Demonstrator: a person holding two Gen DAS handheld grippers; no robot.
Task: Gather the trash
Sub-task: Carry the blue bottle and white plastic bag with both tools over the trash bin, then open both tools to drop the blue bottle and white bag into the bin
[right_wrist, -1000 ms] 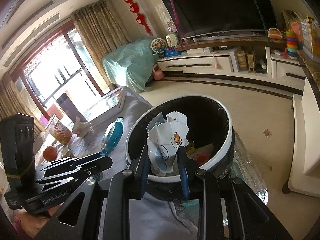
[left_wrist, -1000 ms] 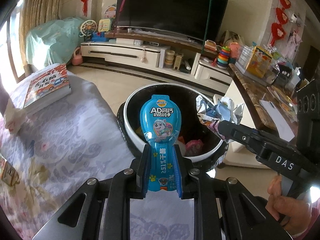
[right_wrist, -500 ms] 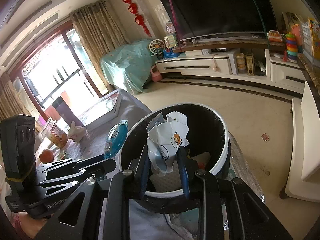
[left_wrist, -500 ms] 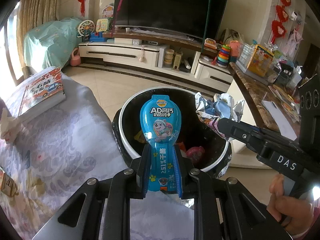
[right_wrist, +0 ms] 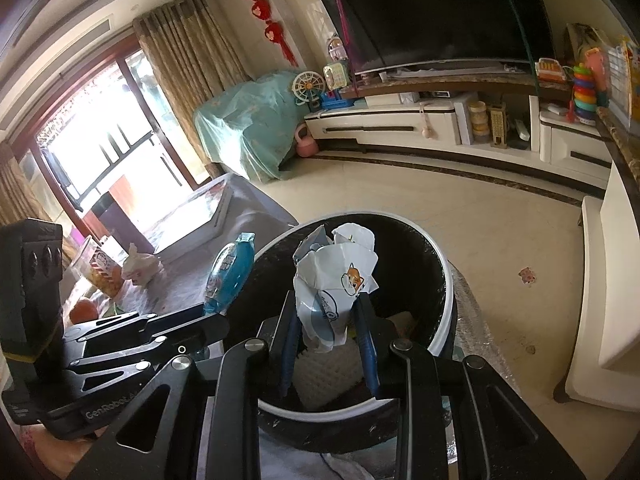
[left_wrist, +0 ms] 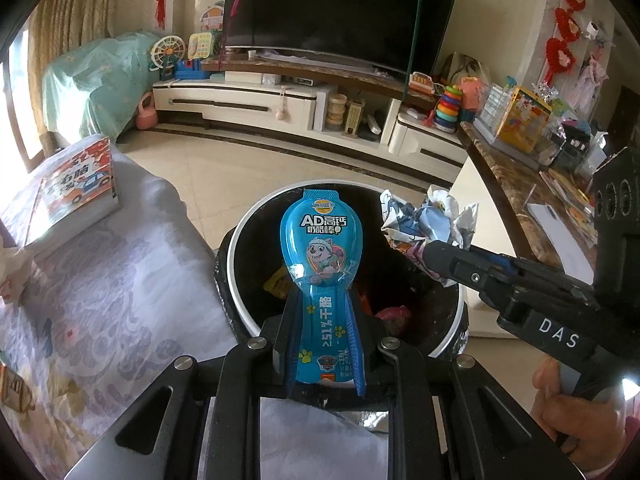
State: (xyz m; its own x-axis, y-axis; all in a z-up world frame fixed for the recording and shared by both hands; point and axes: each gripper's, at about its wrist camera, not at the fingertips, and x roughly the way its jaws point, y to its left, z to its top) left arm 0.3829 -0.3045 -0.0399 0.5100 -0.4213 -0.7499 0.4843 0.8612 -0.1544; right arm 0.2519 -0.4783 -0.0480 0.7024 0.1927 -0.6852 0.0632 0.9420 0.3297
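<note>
Above the bin (left_wrist: pixel 448 344), a blue pouch (left_wrist: pixel 320 248) is pinched upright between the narrow fingers of the left gripper (left_wrist: pixel 320 344), over the near rim. Beside it, a crumpled wrapper (right_wrist: pixel 340 280) is clamped in the right gripper (right_wrist: pixel 329 344), likewise held over the bin's mouth. Other trash is seen at the bin's bottom. At the table's (left_wrist: pixel 120 300) far corner a book (left_wrist: pixel 76 196) is lying.
</note>
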